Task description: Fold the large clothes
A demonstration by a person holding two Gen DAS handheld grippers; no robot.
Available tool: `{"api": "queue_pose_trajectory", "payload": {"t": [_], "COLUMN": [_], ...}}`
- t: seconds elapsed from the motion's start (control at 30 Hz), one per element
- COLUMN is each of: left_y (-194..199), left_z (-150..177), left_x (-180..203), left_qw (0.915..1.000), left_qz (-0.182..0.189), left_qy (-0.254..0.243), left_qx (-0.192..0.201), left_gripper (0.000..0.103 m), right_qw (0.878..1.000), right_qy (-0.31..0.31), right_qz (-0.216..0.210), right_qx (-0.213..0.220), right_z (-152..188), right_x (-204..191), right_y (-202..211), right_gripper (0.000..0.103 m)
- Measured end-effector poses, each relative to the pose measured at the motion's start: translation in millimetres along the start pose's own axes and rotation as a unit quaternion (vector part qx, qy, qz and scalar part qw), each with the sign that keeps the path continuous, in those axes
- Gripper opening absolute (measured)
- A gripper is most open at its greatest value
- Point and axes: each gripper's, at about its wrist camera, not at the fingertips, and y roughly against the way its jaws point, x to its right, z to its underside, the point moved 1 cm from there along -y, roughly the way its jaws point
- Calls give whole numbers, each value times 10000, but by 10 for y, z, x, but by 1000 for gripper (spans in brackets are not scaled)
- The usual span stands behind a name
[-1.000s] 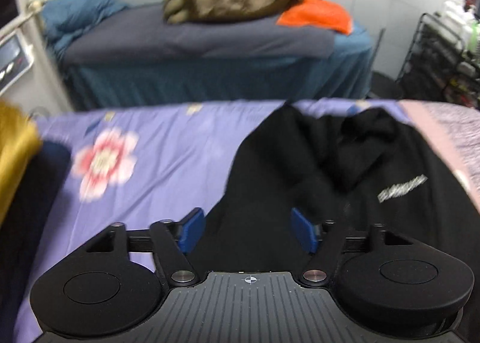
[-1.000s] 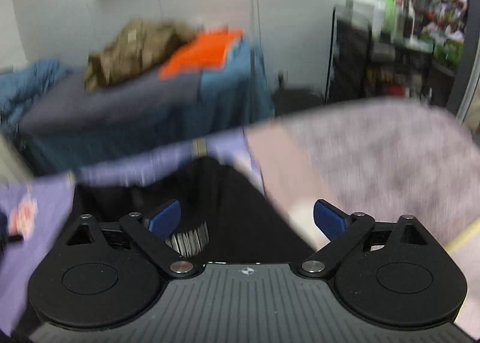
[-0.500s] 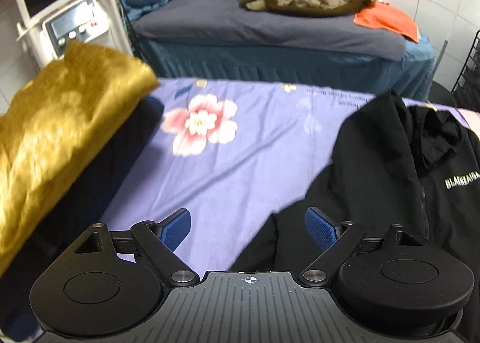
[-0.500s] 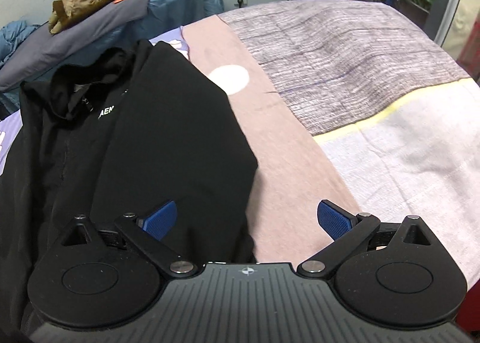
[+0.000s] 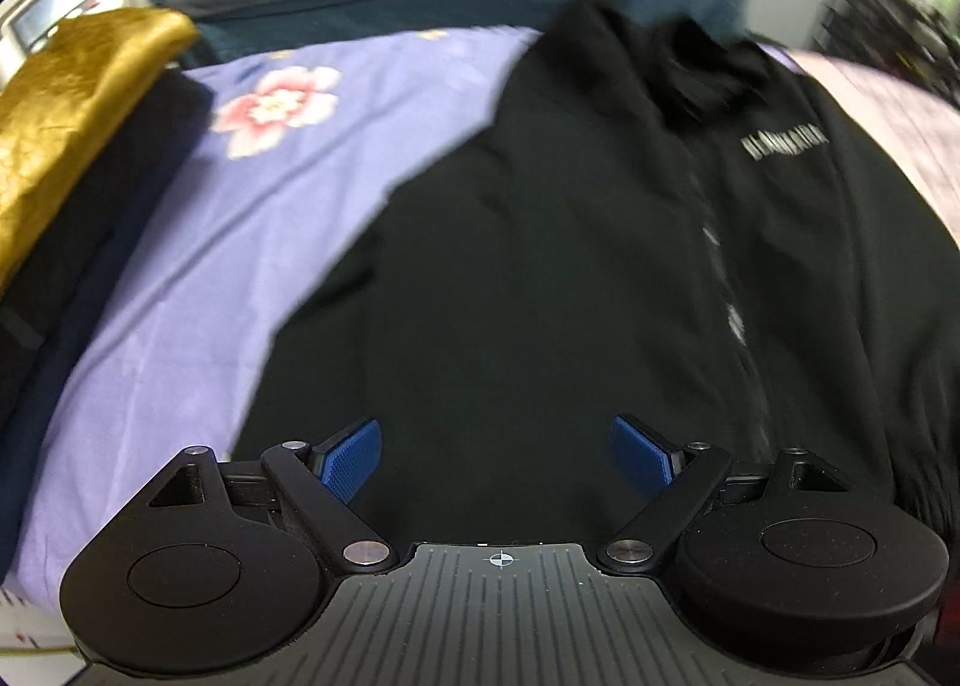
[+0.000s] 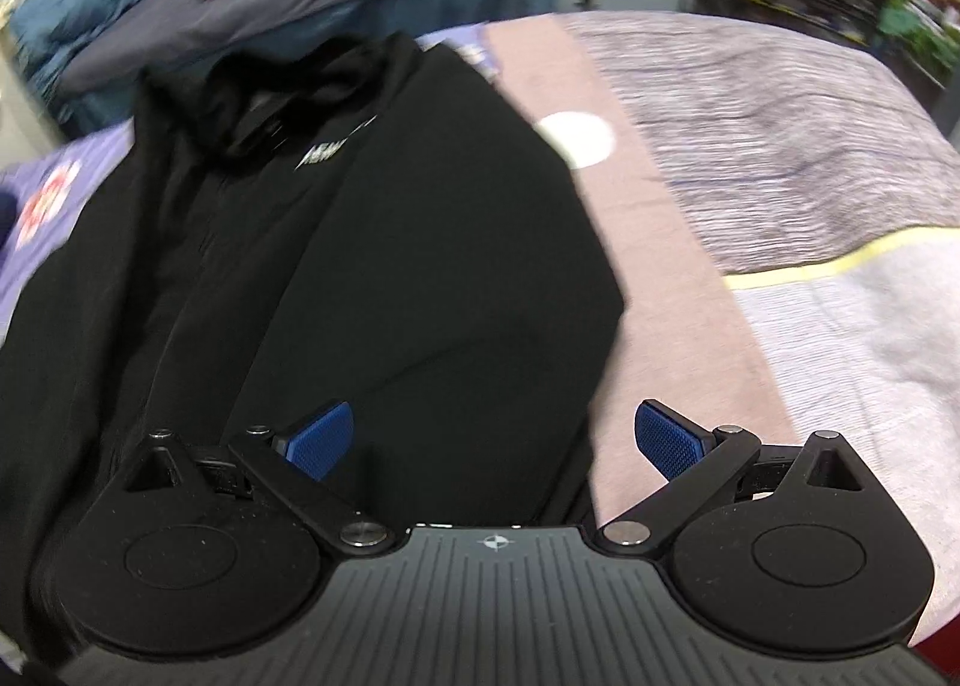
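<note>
Black jacket (image 5: 540,266) — spread front-up across the bed (image 5: 198,338), collar far, presumably laid flat for folding; left gripper (image 5: 497,451) and right gripper (image 6: 493,437) both spread wide, empty, poised over its near hem.

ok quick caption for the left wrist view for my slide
Open left gripper over a black jacket spread on a lilac floral sheet, gold fabric piled beside it.

Motion blur is smearing the white lettering (image 5: 785,142) on the black jacket (image 5: 570,266) beyond reading. The gripper body is hiding its hem, and the frame edge is cutting off the gold cloth (image 5: 66,104).
</note>
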Motion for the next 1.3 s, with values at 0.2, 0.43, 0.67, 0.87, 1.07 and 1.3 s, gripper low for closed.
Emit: {"api": "queue_pose_trajectory", "payload": {"t": [0.2,0.43,0.67,0.87,1.07,1.3], "left_y": [179,166,-23,-130,-227,-12], "left_z": [359,588,727,817,849,842], "left_x": [488,899,977,945,860,738], "left_qw": [9967,9878,9872,9832,9824,9793], "left_qz": [275,401,2,-123,-254,-158], "left_qy": [-765,-1505,-1568,-1758,-1739,-1938], "left_qx": [-5,-64,-280,-480,-625,-563], "left_gripper": [103,103,103,103,103,101], "right_qw": [9993,9986,9975,9926,9898,9910], "right_qy": [186,190,358,991,1144,1011], "right_qz": [-216,-367,-444,-526,-613,-645], "right_qx": [-242,-337,-420,-473,-589,-597], "right_z": [130,121,208,424,560,513], "right_x": [-112,-128,-113,-211,-258,-199], "right_y": [-29,-43,13,113,126,105], "right_gripper": [100,100,100,100,100,100]}}
